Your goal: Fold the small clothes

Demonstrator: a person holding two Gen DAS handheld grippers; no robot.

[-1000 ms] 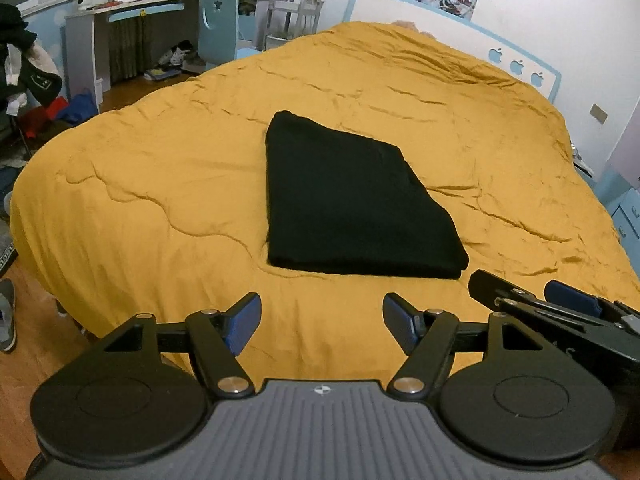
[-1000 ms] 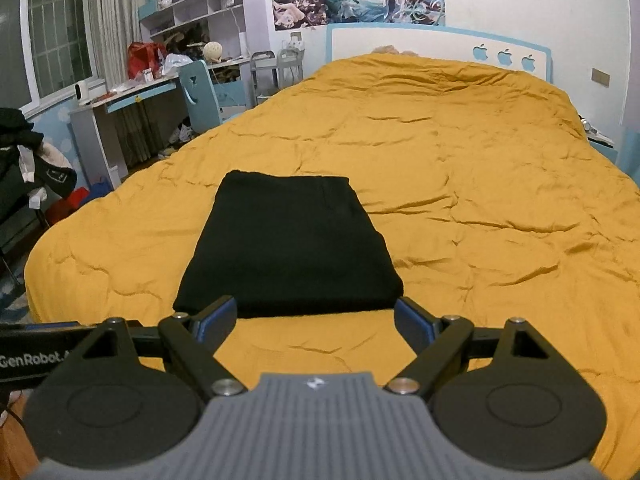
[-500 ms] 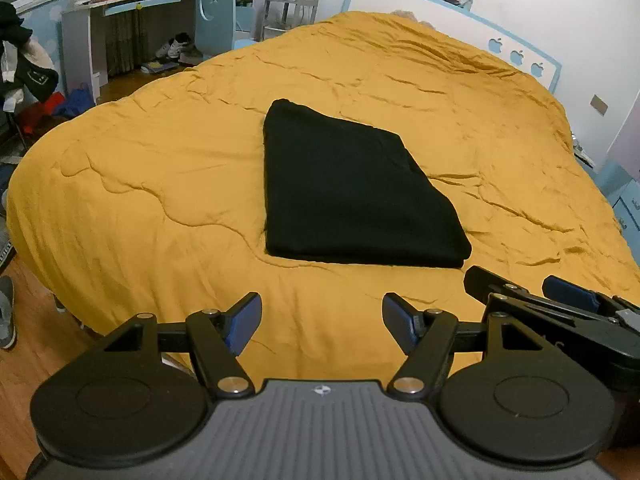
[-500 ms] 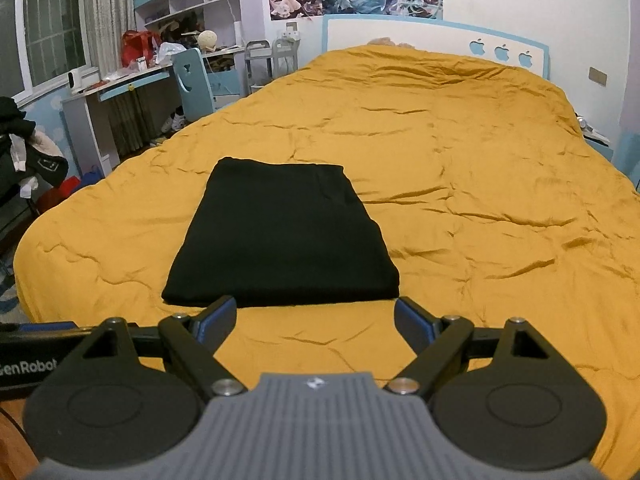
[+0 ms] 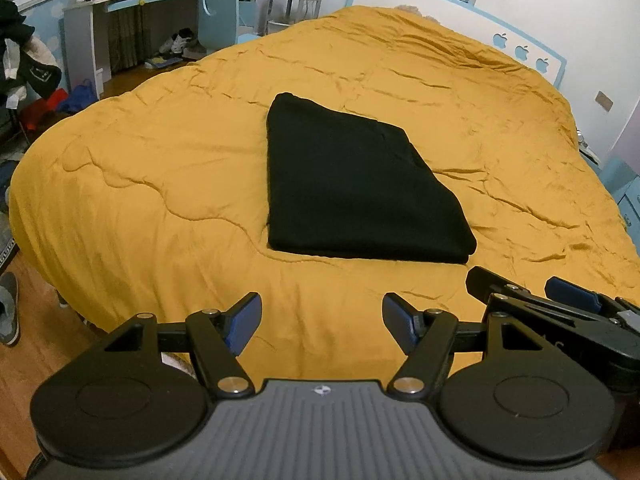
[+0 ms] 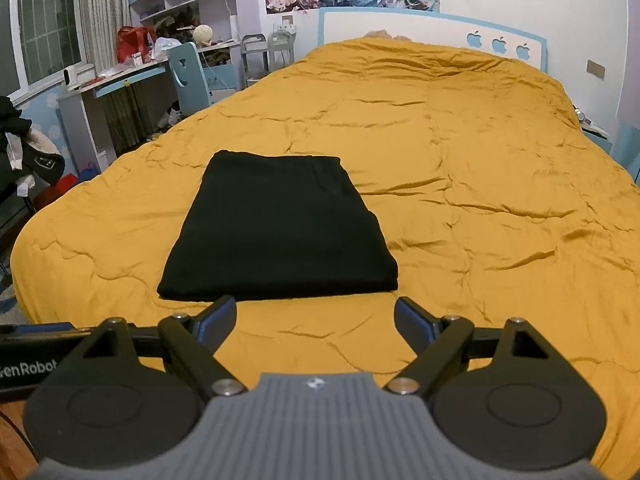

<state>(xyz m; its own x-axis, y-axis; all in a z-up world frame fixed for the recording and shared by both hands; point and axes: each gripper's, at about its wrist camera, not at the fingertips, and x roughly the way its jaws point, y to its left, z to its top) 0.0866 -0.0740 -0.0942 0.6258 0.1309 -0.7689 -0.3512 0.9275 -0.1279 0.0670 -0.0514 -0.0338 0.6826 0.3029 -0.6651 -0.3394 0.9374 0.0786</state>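
The folded black garment (image 6: pixel 276 228) lies flat on the yellow quilt (image 6: pixel 480 184), just ahead of both claws. The left gripper (image 5: pixel 322 320) and right gripper (image 6: pixel 314 318) hover level, jaws apart, empty.

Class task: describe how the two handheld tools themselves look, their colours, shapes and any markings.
Both match. The left tool and the right tool have black linkage arms on two round black discs, blue-faced fingertips, silver pivot screws, and a ribbed grey body with a small logo. White "GenRobot" lettering marks the left tool's side in the right wrist view.
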